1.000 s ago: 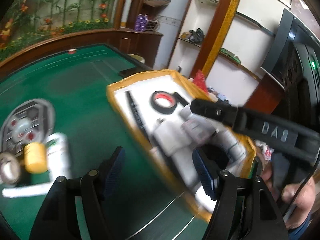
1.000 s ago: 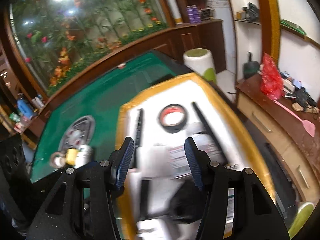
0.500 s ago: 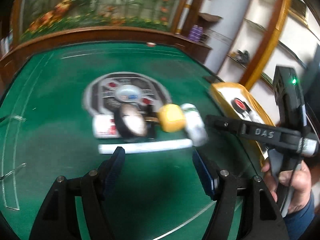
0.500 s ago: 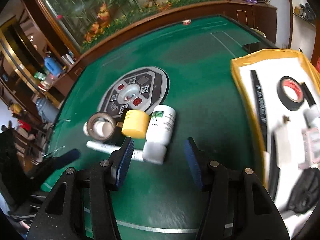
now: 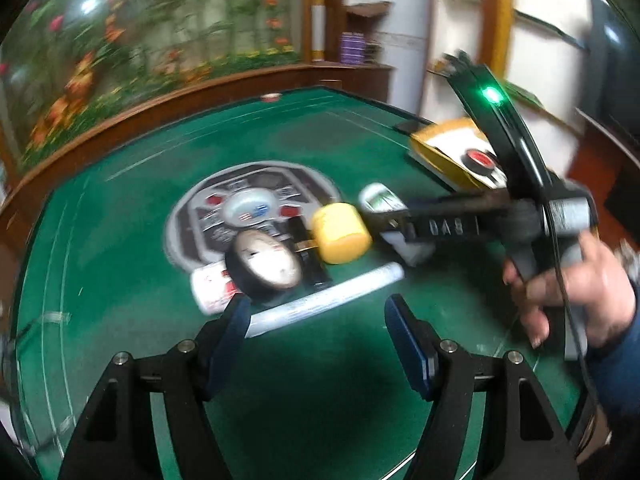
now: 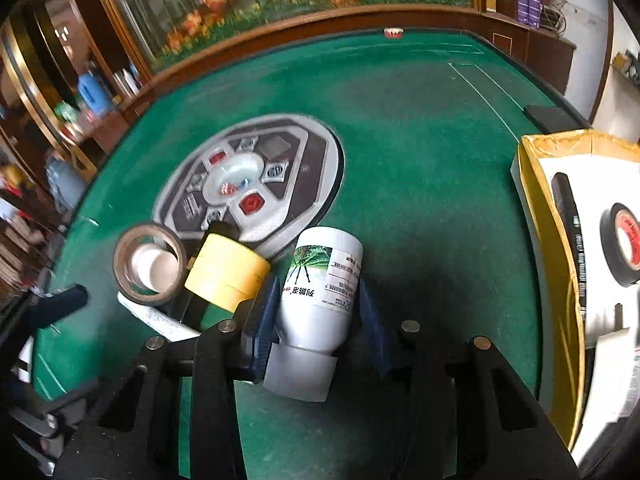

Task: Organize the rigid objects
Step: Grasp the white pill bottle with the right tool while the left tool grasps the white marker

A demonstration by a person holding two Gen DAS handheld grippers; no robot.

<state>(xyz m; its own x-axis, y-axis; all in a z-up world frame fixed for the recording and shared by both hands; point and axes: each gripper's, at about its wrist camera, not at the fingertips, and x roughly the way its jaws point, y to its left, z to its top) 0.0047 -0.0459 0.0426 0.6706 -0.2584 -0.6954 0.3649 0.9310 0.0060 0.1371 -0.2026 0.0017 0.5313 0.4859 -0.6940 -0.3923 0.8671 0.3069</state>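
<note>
**Q:** Both cameras pointed at the yellow-lined box a second ago and now they look at the pile on the green table. What do you see, from left to right?

**A:** On the left, the left gripper is open and empty, hovering above the white tube. Behind the tube lie the brown tape roll, then the yellow roll, then the white bottle on its side, cap toward the camera. Far right is the yellow-lined box, with a black tape roll already inside.

**Q:** And the right gripper?

**A:** The right gripper has just been closing, and the bottle is between its jaws. The left pad seems to touch the bottle body; on the right side I cannot tell if a small gap remains. So I would not call it a firm hold yet.

**Q:** How will the bottle handle?

**A:** It looks like stiff plastic, so it should not deform. The surface is smooth and round, so I think it can slip or roll. How full it is, I cannot tell. Taking it across the body just above the cap, as now, seems good. The yellow roll lies just beside the left jaw, so a lift may disturb it.
</note>
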